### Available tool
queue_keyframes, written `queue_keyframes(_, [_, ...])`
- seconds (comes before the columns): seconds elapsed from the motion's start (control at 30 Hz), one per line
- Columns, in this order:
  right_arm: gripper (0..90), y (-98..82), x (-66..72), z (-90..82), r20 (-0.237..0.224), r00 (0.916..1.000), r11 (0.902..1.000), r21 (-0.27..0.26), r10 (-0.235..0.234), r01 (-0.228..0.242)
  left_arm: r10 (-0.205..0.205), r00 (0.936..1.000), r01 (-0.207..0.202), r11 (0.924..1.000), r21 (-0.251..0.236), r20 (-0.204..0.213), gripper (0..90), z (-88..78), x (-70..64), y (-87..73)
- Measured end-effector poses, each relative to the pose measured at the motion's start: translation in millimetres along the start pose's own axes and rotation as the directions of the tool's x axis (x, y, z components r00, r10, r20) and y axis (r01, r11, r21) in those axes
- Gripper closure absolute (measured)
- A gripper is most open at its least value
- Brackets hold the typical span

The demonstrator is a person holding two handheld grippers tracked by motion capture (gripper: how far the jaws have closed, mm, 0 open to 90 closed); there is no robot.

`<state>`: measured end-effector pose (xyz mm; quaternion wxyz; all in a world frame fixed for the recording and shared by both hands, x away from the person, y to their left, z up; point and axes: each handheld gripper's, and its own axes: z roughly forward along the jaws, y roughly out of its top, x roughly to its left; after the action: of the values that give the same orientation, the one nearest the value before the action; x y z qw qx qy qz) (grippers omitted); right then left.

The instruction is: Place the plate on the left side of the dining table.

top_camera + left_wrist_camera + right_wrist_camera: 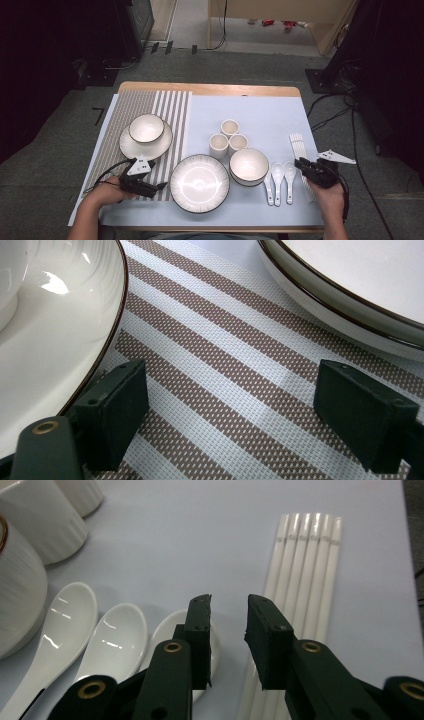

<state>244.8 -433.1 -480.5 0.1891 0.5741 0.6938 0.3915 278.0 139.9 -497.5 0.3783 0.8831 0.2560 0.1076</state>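
While the right gripper (228, 630) hovered low, its narrowly parted jaws were held over the gap between spoons (112, 640) and chopsticks (305, 580), clamping nothing.

Three glossy white ceramic spoons were laid side by side, the nearest touching the left jaw's underside; slim white chopsticks were bundled just beside. Smooth pale cloth (200, 540) was left bare ahead. The left gripper (230, 405) was spread wide, empty, over the woven striped mat (225, 355) between two dark-rimmed plates (55, 340).
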Motion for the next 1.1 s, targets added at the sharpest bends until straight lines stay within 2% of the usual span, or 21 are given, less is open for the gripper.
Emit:
queue_keyframes(0.3, [73.1,-3.4,-0.9,9.7,-0.037,0.9993,0.9968,0.079,0.002,0.001,0.0,1.0,0.0,1.0,0.0,0.0,14.7,0.0,0.0,0.0])
queue_keyframes(0.53, [78.4,-4.5,-2.2,11.2,-0.071,0.9974,0.9956,0.094,0.014,-0.007,0.0,1.0,0.0,1.0,0.0,0.0,14.7,0.0,0.0,0.0])
queue_keyframes(0.73, [85.3,-3.4,-5.5,8.3,-0.12,0.9909,0.9958,0.074,0.062,-0.054,0.0,1.0,0.0,1.0,0.0,0.0,14.7,0.0,0.0,0.0])
queue_keyframes(0.87, [86.2,-2.2,-5.8,7.5,-0.116,0.9914,0.9957,0.077,0.06,-0.051,0.0,1.0,0.0,1.0,0.0,0.0,14.7,0.0,0.0,0.0])
queue_keyframes(1.0, [86.8,-0.4,-7.0,4.5,-0.08,0.996,0.997,0.069,0.04,-0.034,-0.001,1.0,0.001,1.0,0.0,0.0,14.7,0.0,0.0,0.0])
queue_keyframes(1.1, [86.9,1.1,-7.3,5.8,-0.075,0.9967,0.9974,0.067,0.031,-0.026,0.0,1.0,0.0,1.0,0.0,0.0,14.7,0.0,0.0,0.0])
